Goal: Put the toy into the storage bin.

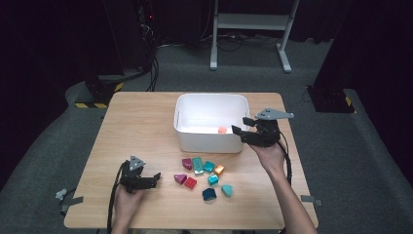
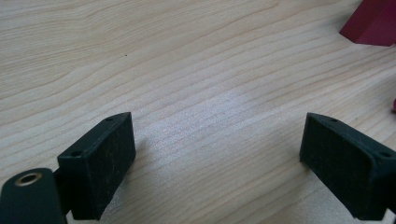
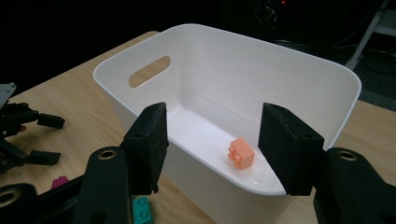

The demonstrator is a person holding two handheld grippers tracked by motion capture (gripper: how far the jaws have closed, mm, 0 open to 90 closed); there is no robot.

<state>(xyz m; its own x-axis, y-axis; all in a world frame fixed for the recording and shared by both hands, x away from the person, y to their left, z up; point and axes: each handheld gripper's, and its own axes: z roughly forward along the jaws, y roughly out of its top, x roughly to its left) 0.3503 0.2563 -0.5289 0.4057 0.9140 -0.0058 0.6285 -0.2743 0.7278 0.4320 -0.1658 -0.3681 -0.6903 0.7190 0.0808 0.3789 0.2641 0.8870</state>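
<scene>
A white bin (image 1: 209,141) stands at the middle back of the wooden table, with one orange brick (image 1: 222,129) on its floor near the front right. My right gripper (image 1: 242,125) hangs open over the bin's right front corner. In the right gripper view its pads (image 3: 149,140) are spread above the rim (image 3: 224,32), and the orange brick (image 3: 241,153) lies below, untouched. My left gripper (image 1: 156,179) rests low at the table's front left, open and pointing right at a magenta block (image 1: 180,178). Bare wood lies between its pads (image 2: 100,163), and a dark red block (image 2: 371,23) sits farther ahead.
Several small blocks lie in front of the bin: a maroon one (image 1: 187,163), a green one (image 1: 197,165), a red one (image 1: 190,183), a dark blue one (image 1: 209,194) and teal ones (image 1: 213,179). A white frame (image 1: 248,22) stands on the floor behind the table.
</scene>
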